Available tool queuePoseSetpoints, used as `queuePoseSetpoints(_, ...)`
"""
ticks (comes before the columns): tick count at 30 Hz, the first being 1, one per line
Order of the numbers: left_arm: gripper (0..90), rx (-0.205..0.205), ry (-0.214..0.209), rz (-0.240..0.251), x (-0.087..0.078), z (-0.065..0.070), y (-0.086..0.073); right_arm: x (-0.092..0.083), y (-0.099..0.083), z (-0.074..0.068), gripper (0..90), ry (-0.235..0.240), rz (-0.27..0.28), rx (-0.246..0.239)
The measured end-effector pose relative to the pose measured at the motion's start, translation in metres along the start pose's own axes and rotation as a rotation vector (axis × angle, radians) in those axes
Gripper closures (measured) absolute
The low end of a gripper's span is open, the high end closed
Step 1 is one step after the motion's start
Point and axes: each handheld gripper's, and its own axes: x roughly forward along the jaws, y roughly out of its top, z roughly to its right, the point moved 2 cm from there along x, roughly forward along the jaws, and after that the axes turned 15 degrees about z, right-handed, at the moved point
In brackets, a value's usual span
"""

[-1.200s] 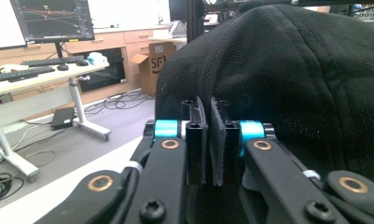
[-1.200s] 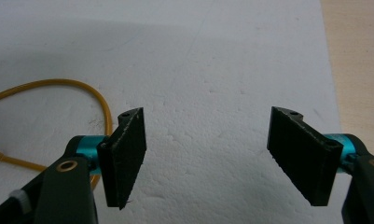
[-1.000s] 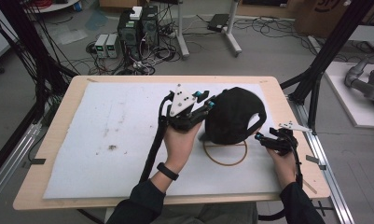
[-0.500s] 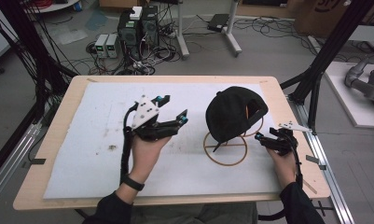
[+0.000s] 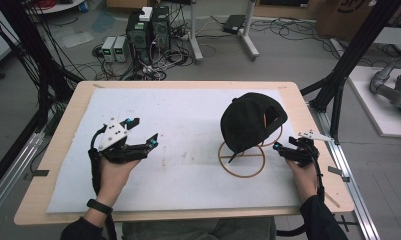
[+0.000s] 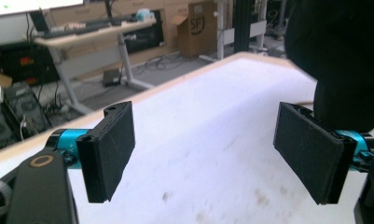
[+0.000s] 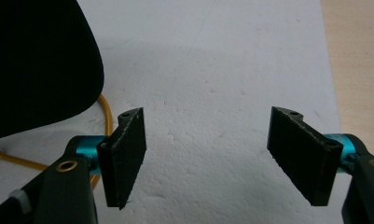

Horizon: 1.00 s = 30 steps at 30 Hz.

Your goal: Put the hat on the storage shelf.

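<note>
Left tool (image 5: 142,134) over the left half of the surface (image 5: 188,85), held in a hand (image 5: 113,172) coming in from the bottom edge, jaws wide apart with nothing between them. In the left gripper view the same tool (image 6: 205,154) gaping over the white mat (image 6: 208,140), both black pads (image 6: 111,149) bare, the dark cap (image 6: 343,56) looming at upper right beyond the right-hand pad

Right tool (image 5: 287,149) near the right edge of the surface, gripped by the other hand (image 5: 304,175), pointing left toward the cap (image 5: 250,122) and just beside the hoop (image 5: 241,160). Jaws apart here too, seen plainly in the right gripper view (image 7: 205,156), empty, only pitted white mat (image 7: 212,70) between the pads (image 7: 128,154)

Cap black, sitting on the right half of the mat (image 5: 188,125), tilted, resting over the far side of a thin wooden hoop with a crossbar, strap opening turned toward the right, brim tip dipping into the hoop. Touched by neither tool. In the right gripper view the cap (image 7: 35,60) dark at upper left, a curve of the yellow-brown hoop (image 7: 105,116) running out from beneath it just behind the left-hand jaw

Left tool well apart from the cap, right tool near it

Beyond the surface: grey floor (image 5: 288,55), tangled cables, two small tower boxes (image 5: 148,27), black frame struts (image 5: 358,45) on both sides. Watch band (image 5: 98,206) on the left wrist, dark sleeve (image 5: 320,220) on the right arm
</note>
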Motion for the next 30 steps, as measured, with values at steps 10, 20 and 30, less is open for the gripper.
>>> queuePoseSetpoints(10, 20.8, 0.005, 0.023, -0.032, -0.024, -0.017, -0.032, 0.001, 0.000, 0.000, 27.5, -0.003, -0.003, 0.000)
queuePoseSetpoints(20, 20.9, -0.015, 0.021, -0.034, -0.023, -0.019, -0.043, 0.001, 0.000, 0.000, 27.5, 0.000, -0.002, -0.003)
queuePoseSetpoints(30, 20.8, -0.024, 0.041, -0.026, -0.024, -0.023, -0.044, 0.000, 0.000, -0.001, 27.5, 0.005, 0.001, -0.009)
